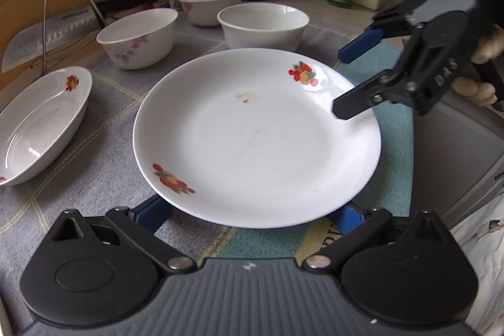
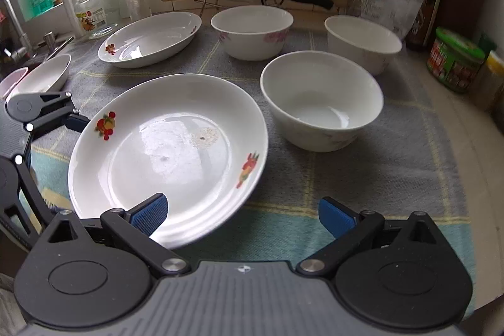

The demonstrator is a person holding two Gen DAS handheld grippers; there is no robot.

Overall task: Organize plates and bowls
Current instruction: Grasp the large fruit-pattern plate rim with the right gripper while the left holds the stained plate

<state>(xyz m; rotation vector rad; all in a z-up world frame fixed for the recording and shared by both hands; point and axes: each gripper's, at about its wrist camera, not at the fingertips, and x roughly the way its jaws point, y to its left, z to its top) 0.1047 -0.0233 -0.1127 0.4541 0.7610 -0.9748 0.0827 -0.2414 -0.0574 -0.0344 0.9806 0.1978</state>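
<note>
The fruit-patterned plate [image 1: 256, 137] lies flat, face up, on the cloth [image 1: 94, 147]. Both the left gripper [image 1: 252, 218] and right gripper [image 2: 244, 214] gape wide, gripping nothing.

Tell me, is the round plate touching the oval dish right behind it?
Apart. The right wrist view shows grey cloth between the round plate and the oval dish.
</note>
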